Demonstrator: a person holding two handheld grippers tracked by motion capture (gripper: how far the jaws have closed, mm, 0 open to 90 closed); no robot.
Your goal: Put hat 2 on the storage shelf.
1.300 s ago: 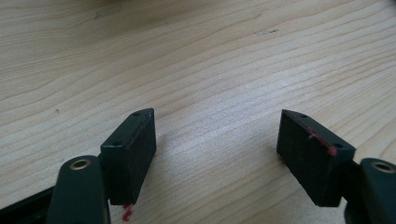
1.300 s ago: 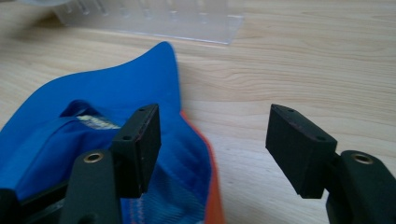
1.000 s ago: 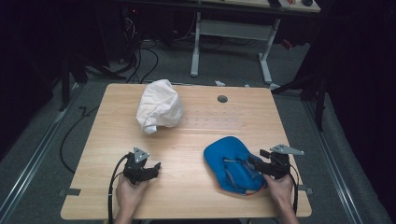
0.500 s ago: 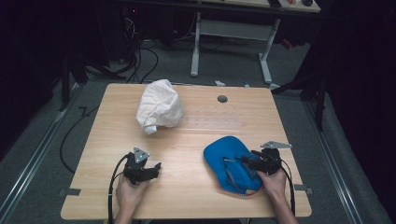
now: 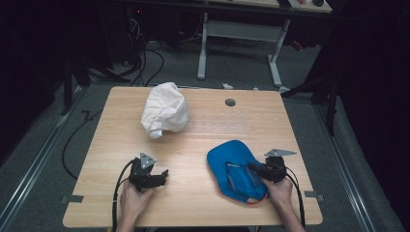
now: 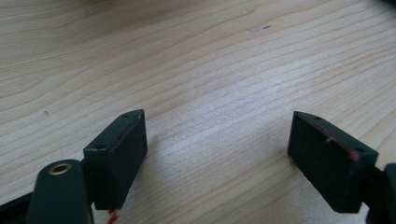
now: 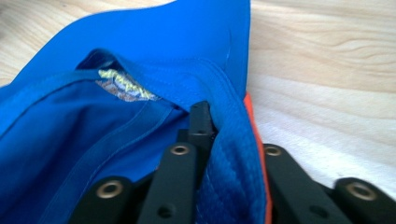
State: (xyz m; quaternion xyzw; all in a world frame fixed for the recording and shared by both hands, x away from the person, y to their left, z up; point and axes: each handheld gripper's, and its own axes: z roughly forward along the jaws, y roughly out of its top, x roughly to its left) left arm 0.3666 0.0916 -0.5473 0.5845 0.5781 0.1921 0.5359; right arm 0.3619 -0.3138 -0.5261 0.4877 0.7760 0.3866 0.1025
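Observation:
A blue cap (image 5: pixel 232 166) lies upside down on the right part of the wooden table (image 5: pixel 208 130). Its inner band and a small label show in the right gripper view (image 7: pixel 140 60). My right gripper (image 5: pixel 256 169) sits at the cap's right edge. Its jaws have just been closing and now pinch the cap's rim (image 7: pixel 229 158), which has an orange edge. Near the front left, my left gripper (image 5: pixel 162 176) rests low over bare wood. Its jaws (image 6: pixel 219 154) have just been opening and stand apart with nothing between them.
A crumpled white cloth item (image 5: pixel 164 108), perhaps another cap, lies at the back left of the table. A round cable hole (image 5: pixel 230 102) sits near the far edge. Dark floor, cables and a white desk frame (image 5: pixel 239 34) lie beyond.
My right gripper has sunk and slid left onto the blue cap's edge, and its jaws have closed on the rim. The left hand has stayed in place.

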